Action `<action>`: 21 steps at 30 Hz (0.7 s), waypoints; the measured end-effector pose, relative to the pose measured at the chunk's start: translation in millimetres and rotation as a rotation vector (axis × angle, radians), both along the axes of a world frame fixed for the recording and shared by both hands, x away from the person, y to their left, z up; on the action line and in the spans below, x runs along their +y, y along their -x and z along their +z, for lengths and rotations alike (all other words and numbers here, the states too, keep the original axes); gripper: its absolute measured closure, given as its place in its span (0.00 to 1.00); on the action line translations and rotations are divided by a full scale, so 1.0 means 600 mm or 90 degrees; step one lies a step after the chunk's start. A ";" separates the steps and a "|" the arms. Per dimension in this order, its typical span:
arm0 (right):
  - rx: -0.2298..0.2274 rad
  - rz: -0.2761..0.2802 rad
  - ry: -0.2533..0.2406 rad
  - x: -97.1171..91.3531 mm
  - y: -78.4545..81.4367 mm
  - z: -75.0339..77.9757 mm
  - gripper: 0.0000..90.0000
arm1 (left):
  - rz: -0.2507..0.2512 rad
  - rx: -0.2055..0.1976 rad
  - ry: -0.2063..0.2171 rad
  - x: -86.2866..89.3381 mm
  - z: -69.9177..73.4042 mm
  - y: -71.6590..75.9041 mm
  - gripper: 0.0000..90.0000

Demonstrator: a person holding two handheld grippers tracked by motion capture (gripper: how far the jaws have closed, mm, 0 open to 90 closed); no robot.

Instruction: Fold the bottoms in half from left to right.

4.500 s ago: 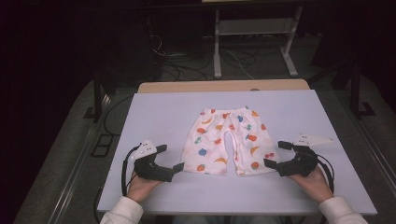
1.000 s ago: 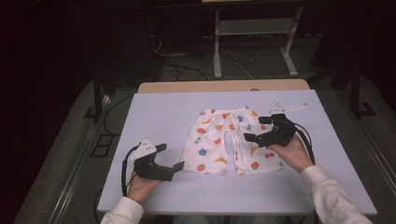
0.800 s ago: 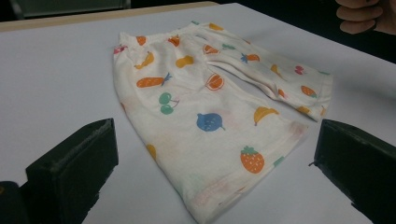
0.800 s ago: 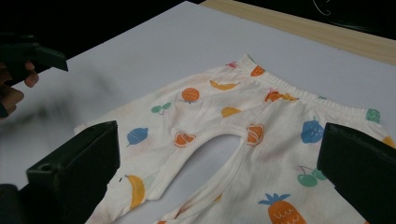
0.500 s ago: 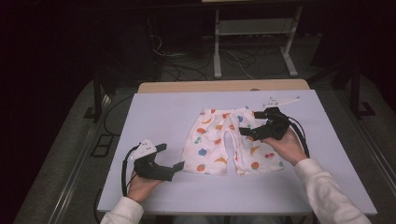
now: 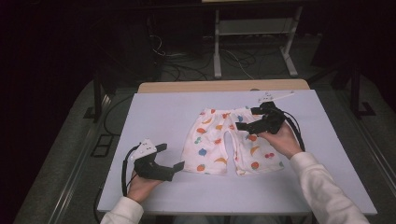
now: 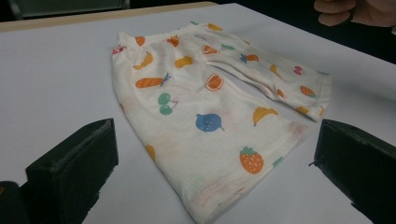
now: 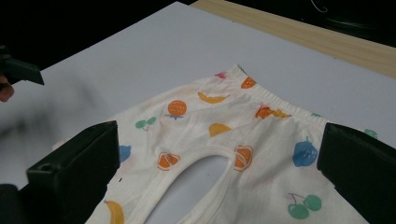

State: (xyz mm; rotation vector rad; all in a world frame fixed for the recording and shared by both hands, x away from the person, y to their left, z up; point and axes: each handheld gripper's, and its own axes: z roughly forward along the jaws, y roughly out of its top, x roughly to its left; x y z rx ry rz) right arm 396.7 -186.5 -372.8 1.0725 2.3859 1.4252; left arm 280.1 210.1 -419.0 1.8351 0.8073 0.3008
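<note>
White child's shorts with a fruit print lie flat in the middle of the table, waistband at the far side. My right gripper hovers open over the shorts' right half near the waistband. In the right gripper view the waistband and crotch of the shorts lie between its wide-apart jaws. My left gripper rests open just left of the left leg's hem. In the left gripper view the shorts spread ahead of its parted jaws. Neither gripper holds anything.
The white table has bare room left and right of the shorts, with a wooden strip along its far edge. Beyond it stand a metal frame and floor cables.
My right gripper has moved from beside the right leg's hem forward and leftward to above the shorts near the waistband. The left gripper has stayed put.
</note>
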 end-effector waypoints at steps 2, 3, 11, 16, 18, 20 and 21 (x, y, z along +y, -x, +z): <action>0.000 -0.002 0.002 0.002 -0.005 0.000 0.00 | 0.000 0.000 0.000 0.000 0.000 0.000 0.00; 0.002 -0.001 0.002 0.003 -0.007 0.000 0.00 | -0.001 -0.001 -0.001 0.000 0.000 -0.001 0.00; 0.002 0.002 0.007 0.017 -0.024 0.001 0.00 | -0.004 -0.001 -0.003 0.000 0.000 -0.001 0.00; 0.002 0.004 0.004 0.028 -0.034 0.004 0.00 | -0.004 -0.001 -0.002 -0.001 0.000 -0.001 0.00; 0.001 0.003 0.005 0.032 -0.037 0.004 0.00 | -0.005 0.000 -0.003 -0.001 0.000 -0.001 0.00; 0.002 0.003 0.005 0.036 -0.040 0.004 0.00 | -0.006 0.000 -0.003 -0.001 0.000 -0.001 0.00; 0.001 0.003 0.005 0.038 -0.042 0.004 0.00 | -0.007 0.000 -0.003 -0.001 0.000 -0.001 0.00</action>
